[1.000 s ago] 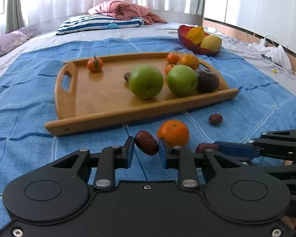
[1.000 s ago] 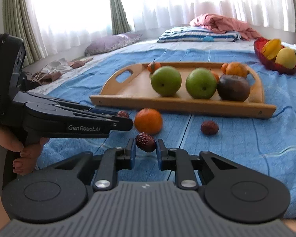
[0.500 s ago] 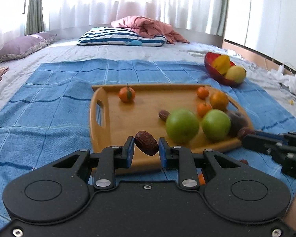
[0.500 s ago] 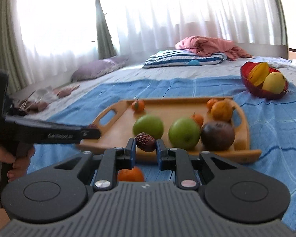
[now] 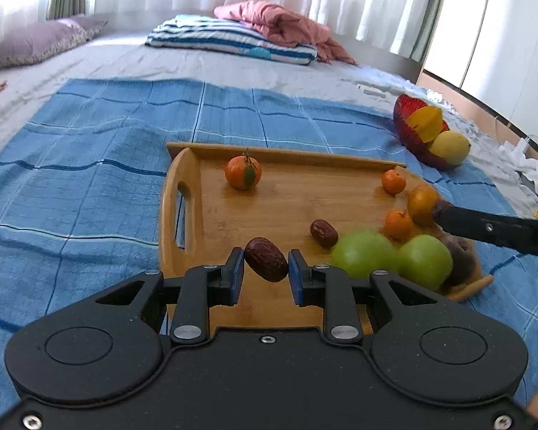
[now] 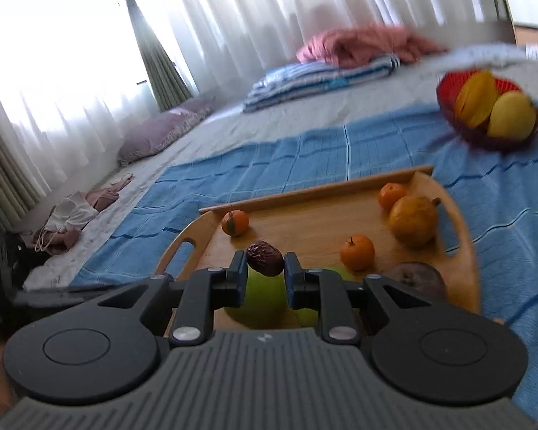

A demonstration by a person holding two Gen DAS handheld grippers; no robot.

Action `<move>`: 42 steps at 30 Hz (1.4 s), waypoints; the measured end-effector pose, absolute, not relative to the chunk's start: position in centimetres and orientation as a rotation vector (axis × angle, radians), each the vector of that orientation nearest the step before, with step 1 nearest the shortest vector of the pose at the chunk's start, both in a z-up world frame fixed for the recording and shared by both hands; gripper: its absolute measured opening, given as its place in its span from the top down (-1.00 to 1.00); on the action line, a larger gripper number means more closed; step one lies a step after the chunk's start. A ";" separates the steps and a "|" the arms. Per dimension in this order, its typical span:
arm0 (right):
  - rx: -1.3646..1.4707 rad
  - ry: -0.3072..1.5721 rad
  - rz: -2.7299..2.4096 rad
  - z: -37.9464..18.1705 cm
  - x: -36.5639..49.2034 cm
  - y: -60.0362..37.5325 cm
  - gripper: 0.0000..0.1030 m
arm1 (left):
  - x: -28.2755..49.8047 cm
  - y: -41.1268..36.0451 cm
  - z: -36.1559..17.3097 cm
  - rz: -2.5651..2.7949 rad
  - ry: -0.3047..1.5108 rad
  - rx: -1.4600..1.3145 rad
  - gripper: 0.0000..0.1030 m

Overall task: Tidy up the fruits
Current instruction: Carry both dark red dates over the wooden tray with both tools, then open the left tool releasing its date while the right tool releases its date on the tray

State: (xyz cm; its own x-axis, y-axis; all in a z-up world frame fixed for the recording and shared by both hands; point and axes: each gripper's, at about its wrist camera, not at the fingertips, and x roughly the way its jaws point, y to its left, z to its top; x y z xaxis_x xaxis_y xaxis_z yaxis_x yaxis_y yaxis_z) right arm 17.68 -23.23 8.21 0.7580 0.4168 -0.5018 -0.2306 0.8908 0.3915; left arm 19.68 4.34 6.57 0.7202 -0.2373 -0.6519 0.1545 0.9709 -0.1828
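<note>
From the left wrist view, the left tongs (image 5: 265, 268) are clamped on a wrinkled dried date (image 5: 266, 258), held above the near part of the wooden tray (image 5: 183, 193) that lies on a blue blanket (image 5: 89, 165) on the bed. On the tray lie another date (image 5: 324, 233), a tangerine (image 5: 243, 172) and two green apples (image 5: 391, 259). The right tongs' dark arm (image 5: 495, 231) comes in from the right over the fruit.

From the right wrist view, blurred, the right tongs (image 6: 264, 274) pinch a second date (image 6: 264, 259) over the tray (image 6: 462, 251), above a green apple (image 6: 262, 301). A red bowl (image 6: 448, 93) of yellow fruit sits beyond on the blanket.
</note>
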 end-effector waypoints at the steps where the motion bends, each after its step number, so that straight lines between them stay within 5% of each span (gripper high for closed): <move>1: 0.315 0.631 0.352 8.2 18.5 -23.1 0.49 | 20.3 4.3 6.4 -0.215 0.747 -0.126 0.52; 11: 0.249 0.817 0.268 6.0 25.1 -21.2 0.48 | 24.1 3.7 4.3 -0.191 0.824 -0.135 0.52; 28: 0.195 0.871 0.229 4.3 26.8 -19.5 0.47 | 24.9 3.2 3.2 -0.178 0.840 -0.097 0.50; 31: 0.214 0.857 0.238 4.5 26.4 -19.9 0.40 | 24.7 3.4 3.4 -0.186 0.837 -0.110 0.07; 35: 0.204 0.813 0.251 5.3 25.3 -20.3 0.40 | 24.0 3.5 3.9 -0.195 0.824 -0.107 -0.05; 37: 0.188 0.786 0.255 5.7 24.5 -20.5 0.05 | 23.2 3.6 4.3 -0.203 0.806 -0.101 -0.20; 42: 0.168 0.719 0.269 6.6 22.0 -21.3 -0.19 | 20.8 3.4 5.3 -0.223 0.754 -0.077 -0.53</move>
